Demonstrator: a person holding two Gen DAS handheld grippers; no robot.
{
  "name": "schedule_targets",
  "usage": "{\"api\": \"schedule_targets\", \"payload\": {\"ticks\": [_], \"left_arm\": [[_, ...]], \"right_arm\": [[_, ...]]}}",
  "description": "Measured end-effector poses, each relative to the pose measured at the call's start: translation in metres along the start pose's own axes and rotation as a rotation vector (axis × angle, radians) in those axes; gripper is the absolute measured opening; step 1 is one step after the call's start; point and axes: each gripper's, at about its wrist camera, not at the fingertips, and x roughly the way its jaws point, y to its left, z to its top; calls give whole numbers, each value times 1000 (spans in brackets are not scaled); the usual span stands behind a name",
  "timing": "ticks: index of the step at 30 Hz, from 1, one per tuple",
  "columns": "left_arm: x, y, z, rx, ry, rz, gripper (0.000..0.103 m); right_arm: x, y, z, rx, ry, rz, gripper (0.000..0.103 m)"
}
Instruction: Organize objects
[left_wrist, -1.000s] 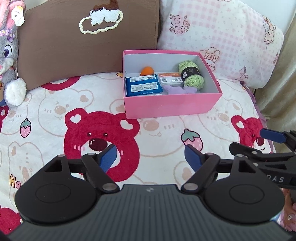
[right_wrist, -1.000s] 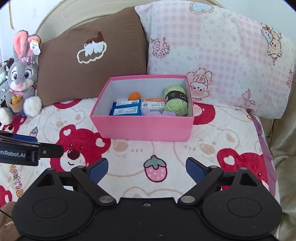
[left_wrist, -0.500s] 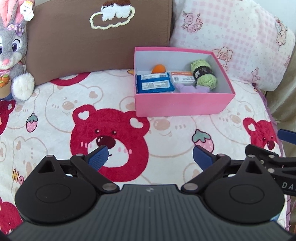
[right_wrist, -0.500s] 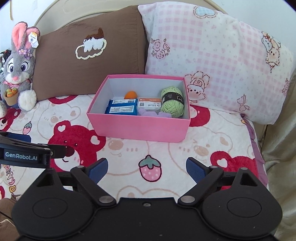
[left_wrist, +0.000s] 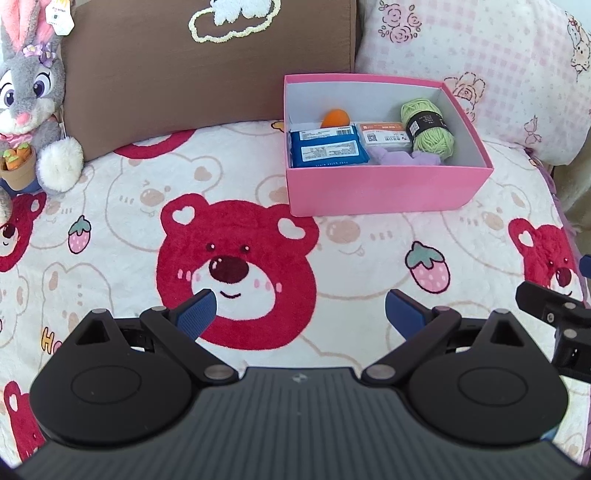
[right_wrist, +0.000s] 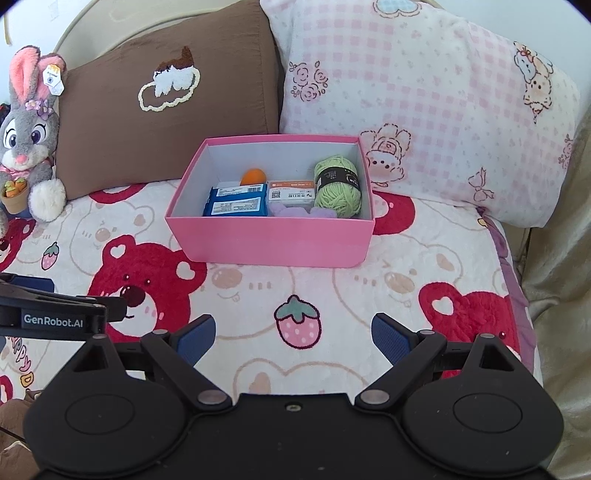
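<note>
Both the left gripper (left_wrist: 297, 310) and the right gripper (right_wrist: 293, 334) are held wide and empty above the blanket (left_wrist: 351, 258), with the filled box (left_wrist: 384, 192) lying ahead of them.

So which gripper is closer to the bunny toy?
Left. The left gripper hovers over the blanket on the bunny toy's side; the right gripper hovers farther away, in front of the pink box.

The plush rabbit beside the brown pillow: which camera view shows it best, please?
The right wrist view shows the plush rabbit best: both ears, its tag, its face and its white paw are inside the picture, next to the brown pillow. The left wrist view cuts the rabbit off at the left edge and the ear tips at the top.
</note>
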Motion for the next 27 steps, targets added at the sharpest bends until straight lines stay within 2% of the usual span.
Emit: {"api": "schedule_targets", "payload": {"ticks": [4, 13, 18, 27], "left_arm": [[1, -2, 1, -17, -7, -21, 99], [5, -9, -1, 9, 21, 3, 99], [8, -6, 0, -24, 45, -9, 99], [7, -6, 0, -19, 31, 0, 99]], "right_arm": [[2, -3, -1, 7, 8, -12, 94], [4, -11, -2, 30, 14, -14, 94], [5, -11, -2, 33, 14, -16, 94], [3, -7, -2, 19, -1, -17, 94]]}}
